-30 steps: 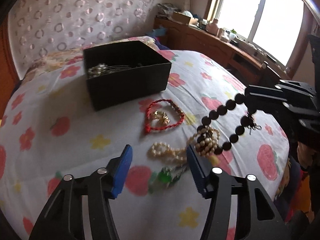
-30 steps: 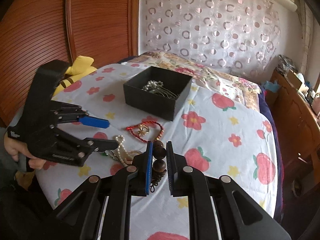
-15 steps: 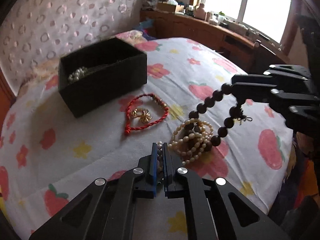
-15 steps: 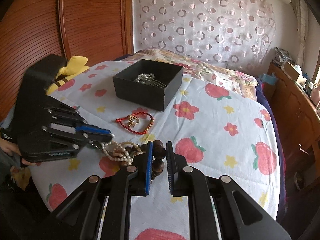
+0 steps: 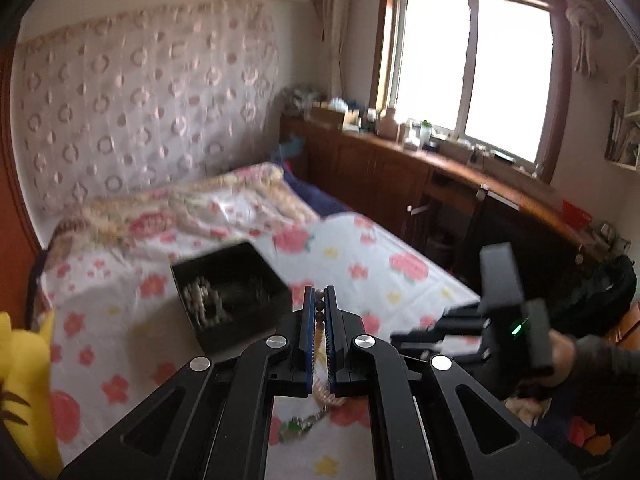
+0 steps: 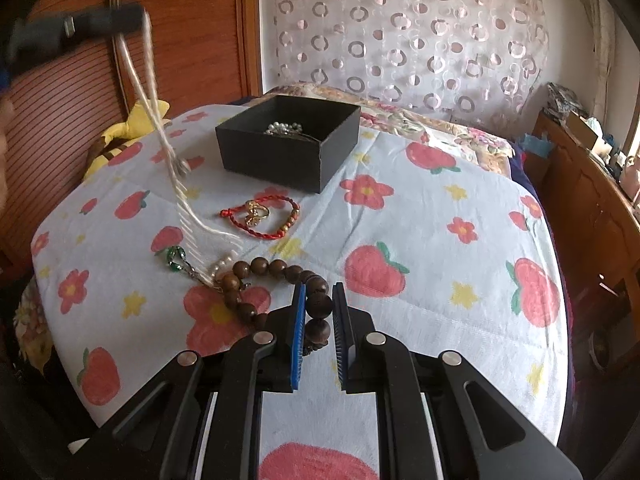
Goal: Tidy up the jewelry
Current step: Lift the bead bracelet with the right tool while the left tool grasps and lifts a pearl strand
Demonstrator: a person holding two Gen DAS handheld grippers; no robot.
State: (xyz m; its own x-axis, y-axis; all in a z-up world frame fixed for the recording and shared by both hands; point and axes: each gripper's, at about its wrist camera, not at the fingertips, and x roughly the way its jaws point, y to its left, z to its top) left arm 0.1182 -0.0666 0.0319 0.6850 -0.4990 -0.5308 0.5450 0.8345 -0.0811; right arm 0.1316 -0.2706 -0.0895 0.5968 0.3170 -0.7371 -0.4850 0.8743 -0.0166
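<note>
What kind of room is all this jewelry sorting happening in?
Almost certainly a bedroom in someone's home. The work surface is a bed under a flower-print sheet, with a wooden cabinet cluttered with small household things running below a window.

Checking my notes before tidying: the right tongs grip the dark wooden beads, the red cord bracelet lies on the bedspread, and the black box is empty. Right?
Not quite: the black box is not empty. The right wrist view shows pearly jewelry inside it. The rest stands: right tongs grip the wooden beads, red cord bracelet lies on the bedspread.
</note>
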